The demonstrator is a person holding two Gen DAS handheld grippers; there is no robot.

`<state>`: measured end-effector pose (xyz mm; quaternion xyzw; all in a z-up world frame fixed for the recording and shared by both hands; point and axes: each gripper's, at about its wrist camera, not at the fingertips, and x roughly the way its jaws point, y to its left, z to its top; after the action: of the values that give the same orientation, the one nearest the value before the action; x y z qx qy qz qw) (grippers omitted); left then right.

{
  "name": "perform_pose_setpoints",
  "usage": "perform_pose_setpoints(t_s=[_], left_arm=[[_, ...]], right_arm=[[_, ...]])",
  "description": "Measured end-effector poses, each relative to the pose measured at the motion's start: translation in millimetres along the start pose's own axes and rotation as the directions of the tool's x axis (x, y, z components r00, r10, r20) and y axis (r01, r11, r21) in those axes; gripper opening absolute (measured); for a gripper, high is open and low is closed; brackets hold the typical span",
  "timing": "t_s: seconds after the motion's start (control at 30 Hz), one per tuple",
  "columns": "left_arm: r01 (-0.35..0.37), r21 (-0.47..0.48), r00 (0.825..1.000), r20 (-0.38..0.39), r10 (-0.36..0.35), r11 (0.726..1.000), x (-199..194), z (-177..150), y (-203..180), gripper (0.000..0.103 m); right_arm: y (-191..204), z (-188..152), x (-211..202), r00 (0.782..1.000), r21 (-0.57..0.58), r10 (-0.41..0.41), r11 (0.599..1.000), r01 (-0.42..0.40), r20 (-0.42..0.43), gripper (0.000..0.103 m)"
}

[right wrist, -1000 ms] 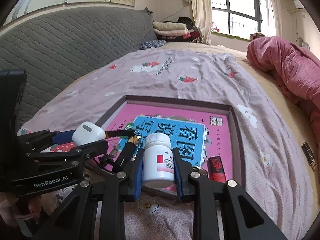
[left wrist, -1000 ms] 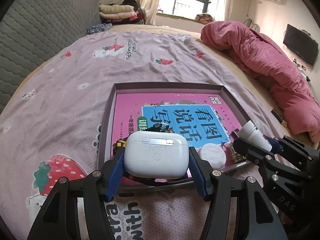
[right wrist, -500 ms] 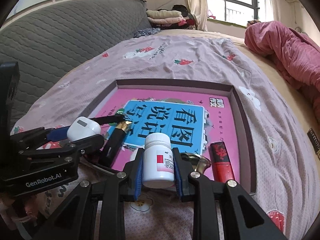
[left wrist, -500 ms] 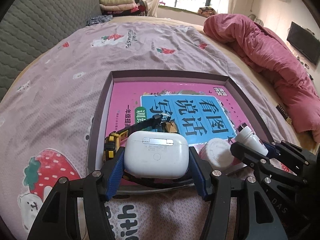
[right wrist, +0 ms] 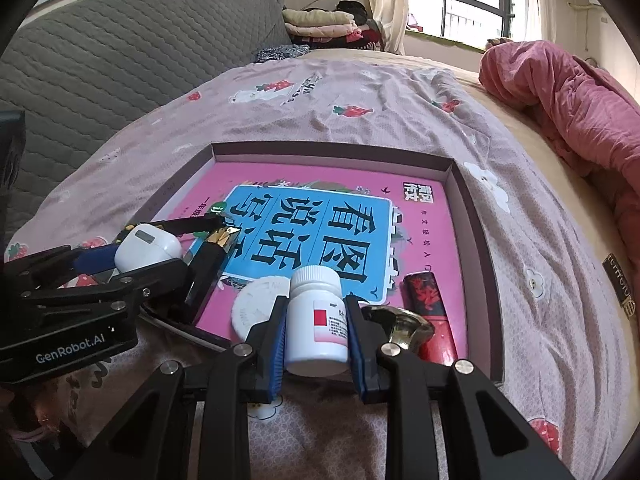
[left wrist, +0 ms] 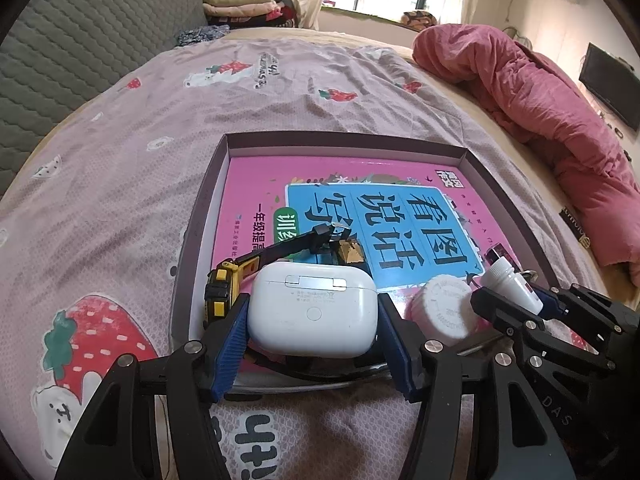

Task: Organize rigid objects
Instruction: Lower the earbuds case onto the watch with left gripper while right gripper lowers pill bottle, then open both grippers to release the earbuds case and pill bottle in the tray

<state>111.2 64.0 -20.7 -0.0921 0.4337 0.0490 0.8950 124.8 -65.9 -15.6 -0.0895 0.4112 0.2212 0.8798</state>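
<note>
My left gripper (left wrist: 312, 332) is shut on a white earbud case (left wrist: 312, 312), which hangs over the near left corner of a shallow dark tray (left wrist: 344, 140). My right gripper (right wrist: 318, 340) is shut on a white pill bottle (right wrist: 318, 320) with a red-marked label, upright over the tray's near edge. A pink and blue book (right wrist: 320, 232) covers the tray floor. In the right wrist view the left gripper (right wrist: 132, 264) and earbud case (right wrist: 146, 246) show at the left. In the left wrist view the pill bottle (left wrist: 508, 284) shows at the right.
On the book lie a yellow-black tape measure (left wrist: 222, 288), a black and gold pen (right wrist: 208, 256), a round white lid (right wrist: 256, 304), a brass knob (right wrist: 400, 324) and a red tube (right wrist: 428, 308). A pink quilt (left wrist: 540, 108) is heaped on the bed's right, a grey headboard (right wrist: 120, 64) stands at the left.
Both grippers have sunk a little toward the tray's near edge, so the tray and its contents look larger. Each keeps hold of its object.
</note>
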Motion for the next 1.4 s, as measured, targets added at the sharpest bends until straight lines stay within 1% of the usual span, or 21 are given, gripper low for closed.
perform_pose_setpoints(t_s=[0.03, 0.1, 0.2, 0.33, 0.6, 0.8, 1.17, 1.33, 1.4], left_arm=[[0.0, 0.001, 1.0, -0.001, 0.0, 1.0, 0.0, 0.1, -0.1, 0.062], [0.001, 0.0, 1.0, 0.0, -0.001, 1.0, -0.2, 0.0, 0.2, 0.062], [0.0, 0.001, 1.0, 0.001, 0.0, 1.0, 0.1, 0.0, 0.2, 0.062], [-0.007, 0.004, 1.0, 0.0, 0.007, 1.0, 0.5, -0.1, -0.8, 0.062], [-0.038, 0.024, 0.999, -0.017, 0.038, 0.999, 2.9, -2.1, -4.0, 0.062], [-0.045, 0.021, 0.999, -0.026, 0.045, 0.999, 3.7, -2.4, -3.8, 0.062], [-0.04, 0.01, 0.998, -0.05, 0.04, 0.999, 3.9, -0.2, -1.3, 0.063], [-0.035, 0.011, 0.998, -0.056, 0.036, 0.999, 3.4, -0.1, -1.0, 0.063], [-0.033, 0.007, 0.998, -0.059, 0.033, 0.999, 3.3, -0.2, -0.2, 0.063]], right_arm=[[0.3, -0.1, 0.4, 1.0, -0.003, -0.005, 1.0, 0.005, -0.002, 0.027], [1.8, -0.5, 2.6, 0.999, -0.024, -0.042, 0.999, 0.042, -0.01, 0.027], [-0.1, -0.6, 2.9, 0.999, -0.01, -0.041, 0.999, 0.041, -0.013, 0.027], [2.0, -0.2, 3.3, 0.998, -0.03, -0.055, 0.998, 0.055, -0.019, 0.027], [4.2, 5.1, 5.6, 0.996, -0.084, -0.047, 0.996, 0.041, -0.072, 0.027], [2.6, 7.9, 6.3, 0.994, -0.086, -0.033, 0.996, 0.025, -0.101, 0.027], [2.4, 5.0, 4.7, 0.995, -0.08, -0.037, 0.996, 0.029, -0.097, 0.027], [2.2, 2.8, -0.9, 0.997, -0.075, -0.026, 0.997, 0.02, -0.077, 0.031], [1.8, 2.1, -6.0, 0.998, -0.071, -0.022, 0.997, 0.018, -0.056, 0.033]])
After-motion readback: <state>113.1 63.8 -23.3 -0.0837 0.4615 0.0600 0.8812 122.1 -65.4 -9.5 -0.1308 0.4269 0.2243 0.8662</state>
